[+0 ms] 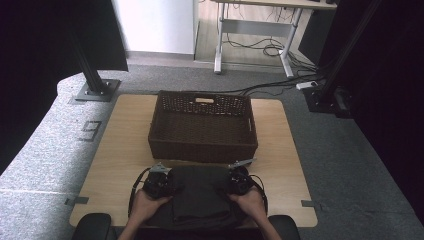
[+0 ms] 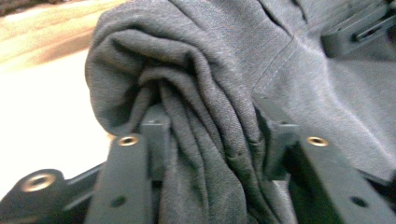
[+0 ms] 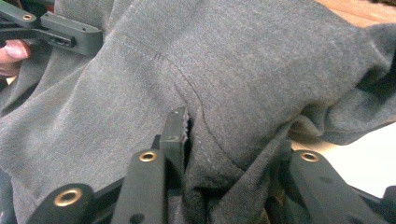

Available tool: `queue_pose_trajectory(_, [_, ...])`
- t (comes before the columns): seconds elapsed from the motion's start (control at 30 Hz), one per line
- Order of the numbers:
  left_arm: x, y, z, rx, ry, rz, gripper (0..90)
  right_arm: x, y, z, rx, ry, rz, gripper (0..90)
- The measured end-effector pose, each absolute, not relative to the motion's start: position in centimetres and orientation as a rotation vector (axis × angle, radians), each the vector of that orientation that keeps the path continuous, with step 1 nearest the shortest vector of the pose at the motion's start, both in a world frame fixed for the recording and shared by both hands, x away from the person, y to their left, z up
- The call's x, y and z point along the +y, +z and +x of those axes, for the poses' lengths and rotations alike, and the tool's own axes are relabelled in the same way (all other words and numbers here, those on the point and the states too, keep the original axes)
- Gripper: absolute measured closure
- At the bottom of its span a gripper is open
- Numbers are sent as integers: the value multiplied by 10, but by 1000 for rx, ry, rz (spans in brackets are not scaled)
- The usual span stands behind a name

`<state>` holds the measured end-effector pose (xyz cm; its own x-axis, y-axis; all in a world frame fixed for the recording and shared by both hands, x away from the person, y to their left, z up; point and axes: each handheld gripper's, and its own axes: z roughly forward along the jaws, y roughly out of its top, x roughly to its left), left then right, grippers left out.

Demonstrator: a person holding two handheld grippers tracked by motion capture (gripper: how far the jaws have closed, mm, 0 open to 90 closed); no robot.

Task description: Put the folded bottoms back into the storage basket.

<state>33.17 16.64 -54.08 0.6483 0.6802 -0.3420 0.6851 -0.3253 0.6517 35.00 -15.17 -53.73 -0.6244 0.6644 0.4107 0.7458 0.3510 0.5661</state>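
at the near edge of the wooden table, a folded dark grey garment lies flat. left gripper pinches its bunched left edge between both jaws; right gripper pinches the right edge likewise. just beyond sits a dark wicker basket, handle slot on its far wall.

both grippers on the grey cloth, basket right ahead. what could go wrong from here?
1. The left gripper bites a thick bunch of folds in the grey cloth; outer layers may slip out on lifting.
2. The right gripper pinches near a seam, so the folded stack could unfold.
3. Hanging cloth could catch the wicker basket near wall.
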Motion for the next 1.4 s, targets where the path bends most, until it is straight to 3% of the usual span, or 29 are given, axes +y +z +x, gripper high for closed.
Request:
queue_pose_trajectory(0.37, [168,-530,330,1028,12,2018,667,-151,-524,338,-2550,-1237,-1292,698])
queue_pose_trajectory(1.07, [169,-474,336,928,23,1935,677,-156,-479,337,-2581,-1422,-1233,742])
queue_pose_trajectory(1.4, [168,-467,339,923,15,1924,677,-156,-465,339,-2602,-1441,-1210,764])
